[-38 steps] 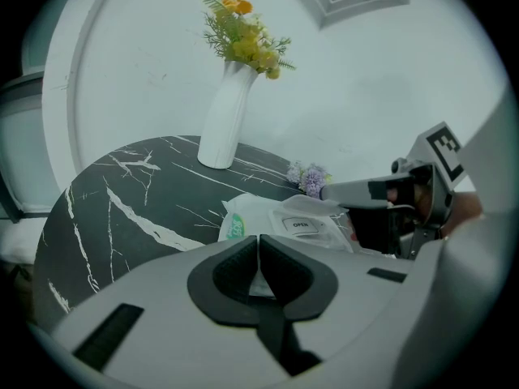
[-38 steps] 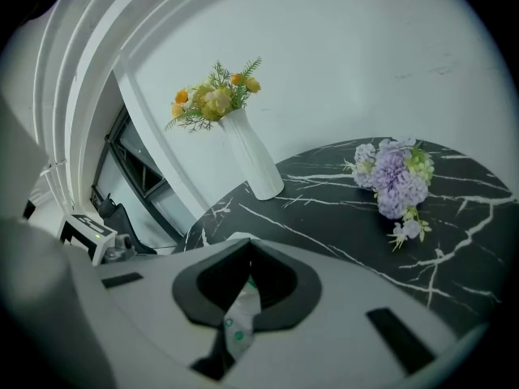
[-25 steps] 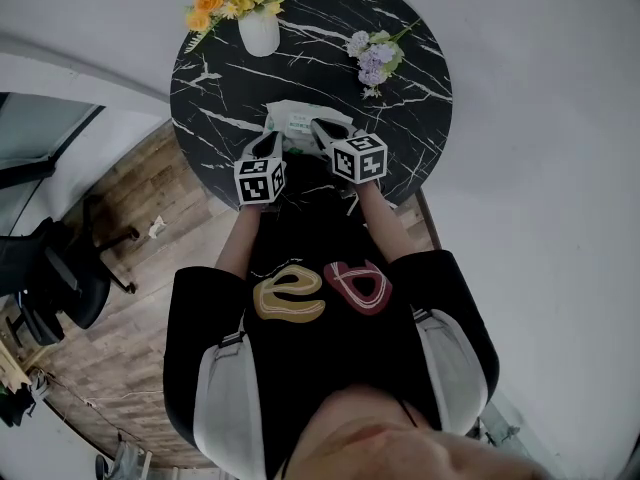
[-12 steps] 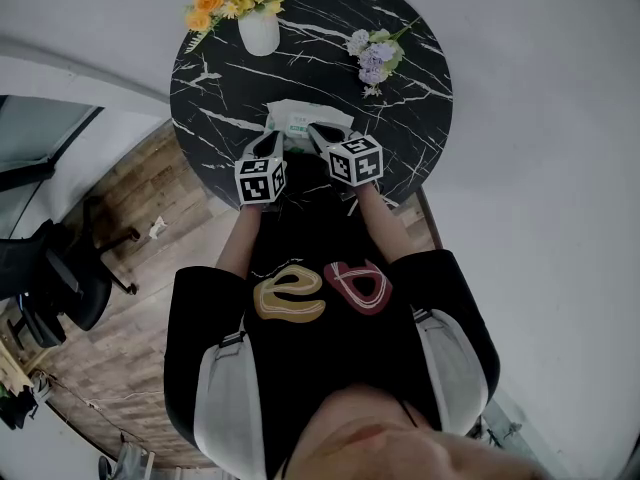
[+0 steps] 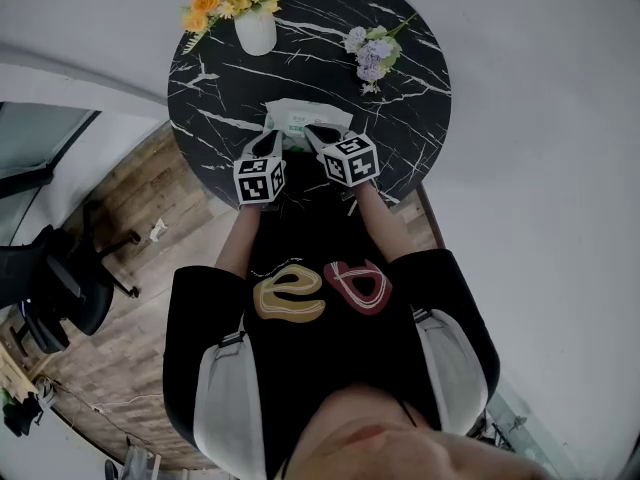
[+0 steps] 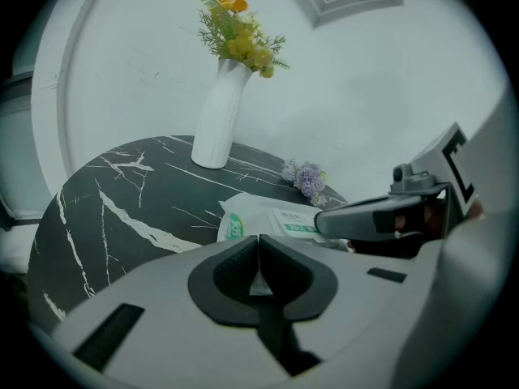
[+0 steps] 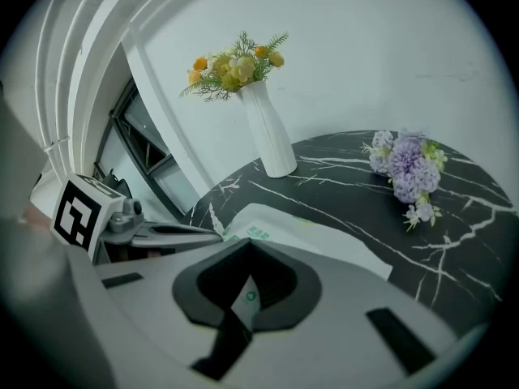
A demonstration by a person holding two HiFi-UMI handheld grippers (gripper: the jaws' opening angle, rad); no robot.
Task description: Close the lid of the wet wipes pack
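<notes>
1. Both grippers are at the near edge of a round black marble table (image 5: 410,108), which spreads out ahead of them.
2. Far ahead of the left gripper (image 6: 258,254), near the table's far rim, a white vase (image 6: 217,120) stands upright with yellow and orange flowers (image 6: 239,35) in it.
3. Ahead of the right gripper (image 7: 247,274) and off to its right, well apart from it, a bunch of purple flowers (image 7: 405,168) lies on the marble.
4. The wet wipes pack (image 5: 300,118) lies flat just ahead of the two grippers, between them and the vase. It is white with green print, and its near edge reaches their tips. We cannot make out its lid.
5. In the left gripper view, the right gripper reaches across the pack's right side and hides that part.
6. Behind the grippers and to the left, below the table, we see a wooden floor (image 5: 130,298) and a black office chair (image 5: 55,268).
7. The left gripper's jaws are pressed together, pad against pad, with only a pale sliver showing low between them. Its tip sits at the pack's near left corner. We cannot tell whether it touches the pack.
8. The right gripper is just beside the left. Its jaws meet at the tips, and a narrow wedge below them shows the pack's white surface with a small green mark. It is over the pack's near right part and grips nothing we can make out.
</notes>
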